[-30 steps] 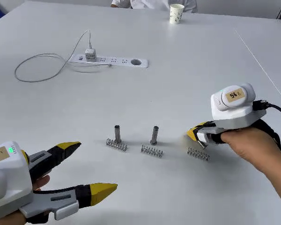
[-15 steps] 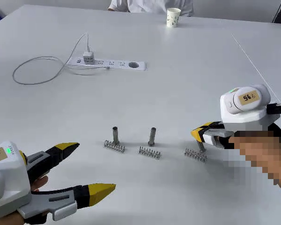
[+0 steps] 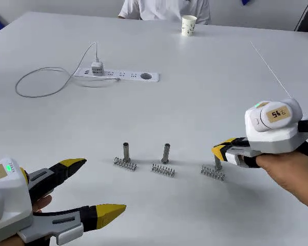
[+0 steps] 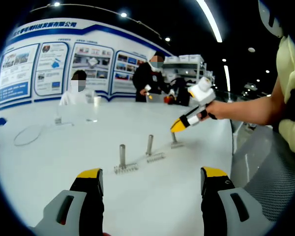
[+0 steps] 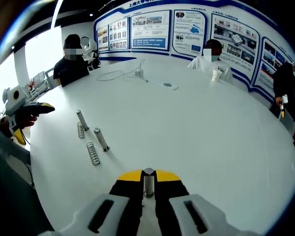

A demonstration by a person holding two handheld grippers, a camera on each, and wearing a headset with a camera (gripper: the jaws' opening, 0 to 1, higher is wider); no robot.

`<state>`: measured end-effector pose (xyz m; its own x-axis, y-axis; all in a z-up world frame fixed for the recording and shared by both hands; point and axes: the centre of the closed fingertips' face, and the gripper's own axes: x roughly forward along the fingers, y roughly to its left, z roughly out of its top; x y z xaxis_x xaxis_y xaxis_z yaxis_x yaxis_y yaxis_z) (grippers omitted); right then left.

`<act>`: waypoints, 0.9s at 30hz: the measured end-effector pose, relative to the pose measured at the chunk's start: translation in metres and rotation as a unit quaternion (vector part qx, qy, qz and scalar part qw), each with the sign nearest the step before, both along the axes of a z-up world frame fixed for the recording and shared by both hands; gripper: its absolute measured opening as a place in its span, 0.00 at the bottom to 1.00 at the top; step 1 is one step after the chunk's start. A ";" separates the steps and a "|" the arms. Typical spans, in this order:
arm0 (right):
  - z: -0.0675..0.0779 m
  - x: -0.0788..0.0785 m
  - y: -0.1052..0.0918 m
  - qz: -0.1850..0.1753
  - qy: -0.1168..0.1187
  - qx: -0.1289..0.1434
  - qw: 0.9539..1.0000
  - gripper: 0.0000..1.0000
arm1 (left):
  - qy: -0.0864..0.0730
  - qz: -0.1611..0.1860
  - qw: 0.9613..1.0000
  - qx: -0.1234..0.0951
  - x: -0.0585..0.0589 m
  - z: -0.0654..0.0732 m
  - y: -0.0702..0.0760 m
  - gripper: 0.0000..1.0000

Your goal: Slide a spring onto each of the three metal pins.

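Observation:
Two metal pins stand upright near the table's front, the left pin [image 3: 126,152] and the middle pin [image 3: 166,152]. A spring lies in front of each, the left spring [image 3: 124,164] and the middle spring [image 3: 163,170]. My right gripper [image 3: 219,152] is shut on the top of the third pin [image 3: 217,163], which shows between its jaws [image 5: 148,182]. The third spring [image 3: 213,173] lies just in front of it. My left gripper [image 3: 95,187] is open at the bottom left with nothing between its fingers. From the left gripper view, the pins [image 4: 122,156] stand ahead.
At the back left, a white power strip [image 3: 118,75] lies with a looped cable [image 3: 41,84]. A paper cup [image 3: 188,25] stands at the far edge, where a person [image 3: 164,9] sits. Other people stand around in the room [image 4: 150,81].
My right gripper has drawn a little to the right, so the third pin now shows below its tips. The left gripper has held still, and the head camera has shifted.

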<state>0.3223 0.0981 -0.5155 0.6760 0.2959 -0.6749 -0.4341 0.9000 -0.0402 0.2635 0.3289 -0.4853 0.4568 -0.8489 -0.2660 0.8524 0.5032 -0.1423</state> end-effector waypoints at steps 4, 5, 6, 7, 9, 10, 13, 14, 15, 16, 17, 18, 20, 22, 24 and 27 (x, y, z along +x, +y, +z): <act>0.000 -0.003 -0.001 0.002 -0.001 -0.002 1.000 0.09 | -0.001 0.000 1.000 0.000 -0.001 0.001 0.000 0.83; 0.001 -0.004 -0.001 0.003 -0.001 -0.002 1.000 0.09 | -0.002 0.000 1.000 0.000 -0.001 0.002 0.000 0.83; 0.001 -0.005 -0.001 0.004 -0.002 -0.003 1.000 0.09 | -0.002 0.001 1.000 0.000 -0.001 0.002 0.000 0.83; 0.001 -0.006 -0.001 0.005 -0.002 -0.004 1.000 0.09 | -0.002 0.001 1.000 0.000 -0.002 0.002 0.000 0.83; 0.001 -0.006 -0.003 0.006 -0.001 -0.004 1.000 0.09 | -0.002 0.001 1.000 0.000 -0.002 0.001 0.000 0.83; 0.001 -0.008 -0.003 0.007 0.000 -0.004 1.000 0.09 | -0.002 0.001 1.000 0.000 -0.002 0.001 0.000 0.83; 0.001 -0.011 -0.004 0.012 0.001 -0.007 1.000 0.09 | -0.002 0.002 1.000 -0.001 -0.002 0.002 0.000 0.83; 0.001 -0.012 -0.004 0.013 0.002 -0.008 1.000 0.09 | -0.002 0.002 1.000 -0.001 -0.002 0.002 -0.001 0.83; 0.001 -0.013 -0.005 0.015 0.003 -0.010 1.000 0.09 | -0.002 0.002 1.000 0.000 -0.002 0.001 -0.001 0.83; 0.001 -0.014 -0.005 0.016 0.002 -0.012 1.000 0.09 | -0.002 0.002 1.000 0.000 -0.002 0.001 -0.001 0.83; 0.001 -0.014 -0.005 0.016 0.003 -0.012 1.000 0.09 | -0.002 0.002 1.000 -0.001 -0.002 0.001 -0.001 0.83; 0.001 -0.015 -0.006 0.016 0.004 -0.012 1.000 0.09 | -0.002 0.002 1.000 -0.001 -0.002 0.002 -0.001 0.83; 0.001 -0.016 -0.007 0.017 0.005 -0.014 1.000 0.09 | -0.003 0.002 1.000 -0.001 -0.002 0.002 -0.001 0.83; 0.001 -0.017 -0.007 0.018 0.005 -0.016 1.000 0.09 | -0.003 0.002 1.000 -0.001 -0.002 0.002 -0.002 0.83; 0.001 -0.018 -0.008 0.021 0.004 -0.021 1.000 0.09 | -0.003 0.002 1.000 -0.001 -0.002 0.002 -0.002 0.83; 0.001 -0.019 -0.008 0.024 0.003 -0.023 0.999 0.10 | -0.003 0.001 1.000 -0.001 -0.003 0.002 -0.002 0.83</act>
